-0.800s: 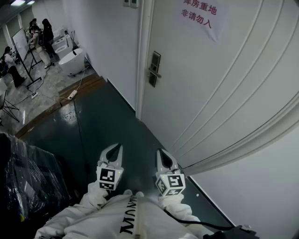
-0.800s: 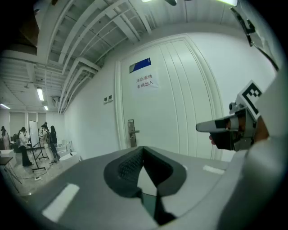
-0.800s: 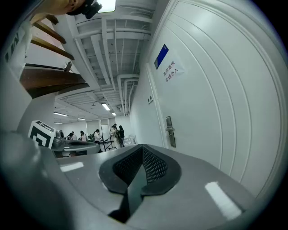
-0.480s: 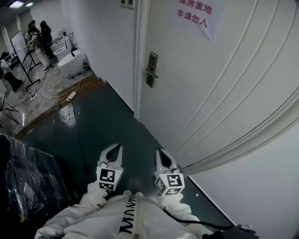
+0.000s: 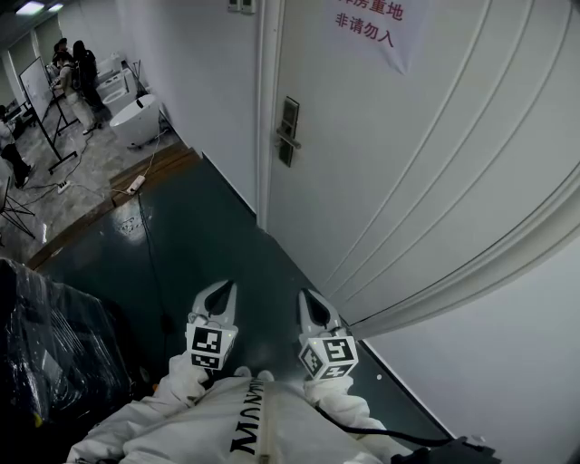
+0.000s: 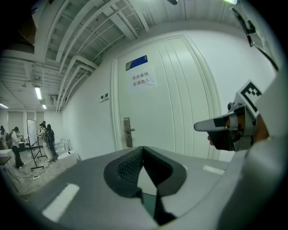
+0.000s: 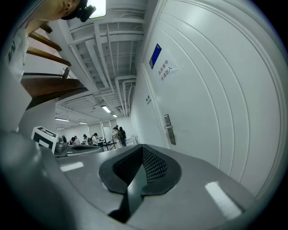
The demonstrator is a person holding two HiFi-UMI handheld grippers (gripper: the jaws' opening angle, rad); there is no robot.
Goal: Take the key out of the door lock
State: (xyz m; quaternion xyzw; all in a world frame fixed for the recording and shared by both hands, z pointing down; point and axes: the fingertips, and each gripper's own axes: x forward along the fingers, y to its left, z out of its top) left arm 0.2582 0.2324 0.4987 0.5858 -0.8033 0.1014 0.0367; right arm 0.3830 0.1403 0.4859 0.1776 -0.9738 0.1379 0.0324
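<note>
Lock plate (image 5: 288, 131) sits at the left edge of the white door (image 5: 408, 181), long side straight up and down, with a lever (image 5: 289, 140) crossing it roughly level. The key would be in there, but it's too small to make out from this far away, so I can't say which way it points. A paper sign (image 5: 367, 23) with red characters hangs higher up on the door.

Both grippers are held low and close to the body, side by side over the dark floor (image 5: 199, 236) and well apart from the lock. They point ahead, about level (white sleeves (image 5: 186, 381) behind them). The left gripper (image 5: 222, 294) has its jaws pinched together at the tips with nothing in them, and so does the right gripper (image 5: 313, 304).
</note>
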